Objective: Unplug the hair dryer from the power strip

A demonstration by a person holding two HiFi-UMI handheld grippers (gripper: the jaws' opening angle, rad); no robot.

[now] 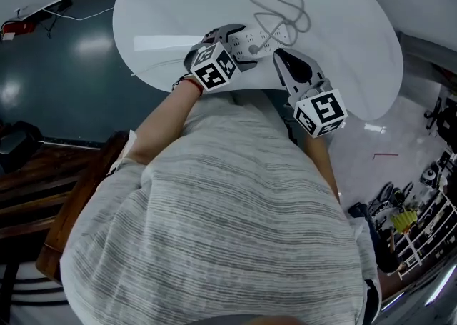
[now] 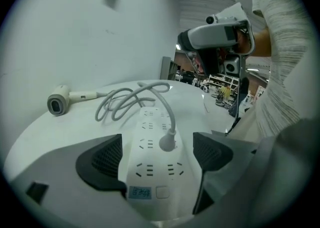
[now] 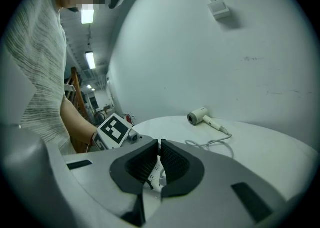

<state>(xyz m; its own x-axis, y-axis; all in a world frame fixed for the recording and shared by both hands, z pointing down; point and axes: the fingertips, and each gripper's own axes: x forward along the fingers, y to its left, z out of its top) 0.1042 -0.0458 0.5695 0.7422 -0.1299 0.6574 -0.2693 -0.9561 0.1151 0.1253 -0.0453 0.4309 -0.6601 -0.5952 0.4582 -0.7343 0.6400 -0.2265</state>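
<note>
Here the left tool is spread wide astride the white power strip on the surface, with the hair dryer's plug seated in a socket between its jaws. The strip's small blue label is too blurred to read. The right tool is pressed together, empty.

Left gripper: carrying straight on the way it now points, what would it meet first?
Most likely the white power strip, which lies between the left gripper's open tongs, pads not pressing it. The grey plug seated in it stands just ahead; depth is hard to judge.
</note>
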